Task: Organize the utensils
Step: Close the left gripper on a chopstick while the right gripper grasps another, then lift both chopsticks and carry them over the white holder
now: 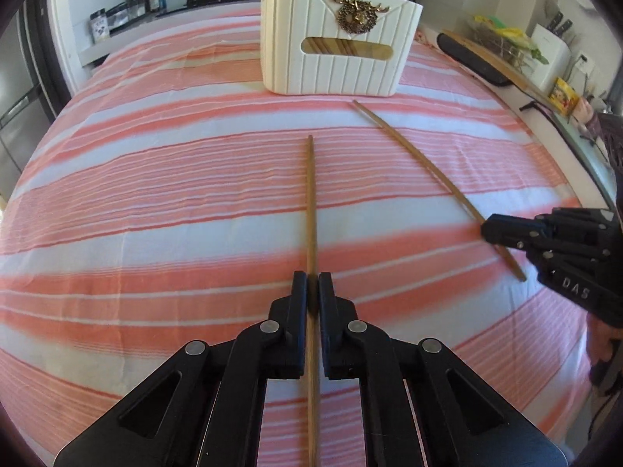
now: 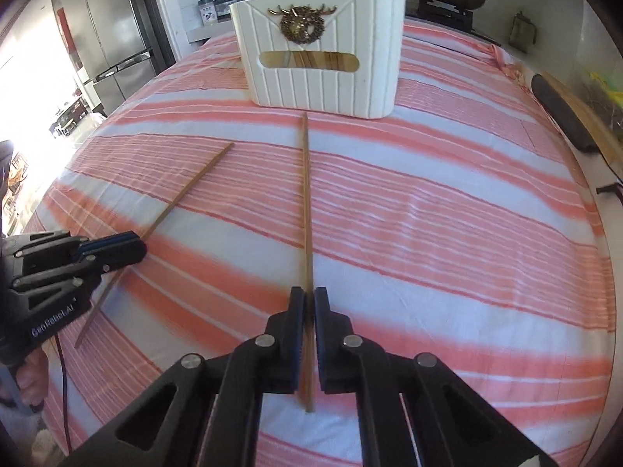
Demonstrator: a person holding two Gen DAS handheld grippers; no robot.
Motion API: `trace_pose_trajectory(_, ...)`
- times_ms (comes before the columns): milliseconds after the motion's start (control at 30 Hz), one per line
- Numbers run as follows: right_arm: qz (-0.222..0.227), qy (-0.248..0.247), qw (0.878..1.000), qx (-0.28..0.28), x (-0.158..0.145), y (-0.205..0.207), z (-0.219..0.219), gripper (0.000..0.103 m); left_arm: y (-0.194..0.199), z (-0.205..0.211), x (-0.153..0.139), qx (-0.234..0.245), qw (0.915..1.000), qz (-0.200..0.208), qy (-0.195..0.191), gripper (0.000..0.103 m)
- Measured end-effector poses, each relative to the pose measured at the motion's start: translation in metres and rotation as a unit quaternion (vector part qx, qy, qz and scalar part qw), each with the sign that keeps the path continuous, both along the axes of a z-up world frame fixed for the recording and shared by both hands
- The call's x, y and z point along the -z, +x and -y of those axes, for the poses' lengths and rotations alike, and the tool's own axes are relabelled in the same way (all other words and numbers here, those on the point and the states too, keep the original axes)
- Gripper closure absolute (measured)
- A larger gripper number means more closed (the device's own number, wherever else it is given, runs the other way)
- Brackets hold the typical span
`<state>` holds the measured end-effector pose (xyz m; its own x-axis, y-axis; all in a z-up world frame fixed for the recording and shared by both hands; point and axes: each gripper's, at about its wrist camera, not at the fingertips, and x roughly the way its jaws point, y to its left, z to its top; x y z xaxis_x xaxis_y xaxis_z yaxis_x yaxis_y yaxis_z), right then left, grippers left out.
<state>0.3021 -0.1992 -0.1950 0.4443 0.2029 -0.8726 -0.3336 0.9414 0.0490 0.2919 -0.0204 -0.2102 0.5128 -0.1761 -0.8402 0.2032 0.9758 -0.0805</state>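
Chopsticks, one clenched in the left tool (image 1: pixel 310 277) and one in the right tool (image 2: pixel 307 292), both point long-ways straight at the white holder (image 1: pixel 335 39) far ahead on the striped desk (image 1: pixel 155 194).

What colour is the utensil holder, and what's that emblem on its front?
The holder is cream-white and ribbed, with a gold deer-head emblem; the right wrist view shows it best.

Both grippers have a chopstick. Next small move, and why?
Probably lift both and carry them to the white holder. The left gripper is shut on its chopstick, the right gripper on its own, and more chopsticks already stand in that holder.
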Motion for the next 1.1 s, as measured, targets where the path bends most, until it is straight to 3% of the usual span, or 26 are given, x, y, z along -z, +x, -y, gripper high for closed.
trace_pose_trajectory(167,-0.033,-0.022,0.999,0.012,-0.003,-0.042,0.034,0.098,-0.013,-0.014,-0.003,0.046,0.9983,-0.021,0.030,0.094)
trace_pose_trajectory(200,-0.043,-0.029,0.999,0.012,-0.004,-0.048,0.039,0.098,-0.013,-0.018,-0.004,0.053,0.9977,-0.027,0.031,0.081)
trace_pose_trajectory(233,-0.054,-0.036,0.998,0.013,-0.006,-0.051,0.044,0.097,-0.010,-0.020,-0.005,0.059,0.9973,-0.034,0.029,0.055)
trace_pose_trajectory(300,-0.074,-0.032,0.997,0.014,-0.009,-0.048,0.050,0.093,-0.004,-0.024,-0.011,0.064,0.9972,-0.035,0.015,0.026)
trace_pose_trajectory(367,-0.083,-0.014,0.996,0.010,-0.016,-0.037,0.054,0.068,0.008,-0.022,-0.016,0.078,0.9963,-0.036,0.001,0.024)
trace_pose_trajectory(467,-0.092,-0.008,0.996,-0.002,-0.017,-0.011,0.049,0.060,0.031,-0.016,-0.012,0.083,0.9950,-0.055,0.013,0.024)
trace_pose_trajectory(600,-0.099,-0.025,0.995,-0.021,-0.004,0.024,0.026,0.060,0.062,-0.010,-0.002,0.070,0.9935,-0.081,0.039,0.033)
trace_pose_trajectory(667,-0.080,-0.045,0.995,-0.029,-0.001,0.038,0.014,0.060,0.072,-0.006,0.000,0.063,0.9932,-0.080,0.056,0.036)
trace_pose_trajectory(700,-0.073,-0.052,0.995,-0.033,-0.001,0.045,0.009,0.061,0.074,-0.004,-0.001,0.060,0.9933,-0.079,0.058,0.046)
trace_pose_trajectory(733,-0.068,-0.055,0.995,-0.036,-0.001,0.050,0.005,0.072,0.076,-0.002,-0.002,0.060,0.9937,-0.075,0.058,0.069)
trace_pose_trajectory(767,-0.060,-0.059,0.996,-0.037,-0.002,0.054,0.002,0.098,0.077,0.000,-0.004,0.061,0.9939,-0.072,0.056,0.084)
trace_pose_trajectory(800,-0.057,-0.060,0.996,-0.035,-0.002,0.057,0.001,0.097,0.078,0.002,-0.004,0.063,0.9939,-0.076,0.048,0.097)
trace_pose_trajectory(933,-0.029,-0.008,0.999,-0.020,-0.021,0.057,0.011,0.097,0.069,-0.004,-0.018,0.055,0.9971,-0.049,0.019,0.099)
trace_pose_trajectory(1100,0.064,0.067,0.995,-0.023,-0.094,0.022,0.029,0.097,0.034,-0.026,-0.078,0.050,0.9966,0.030,-0.059,0.099)
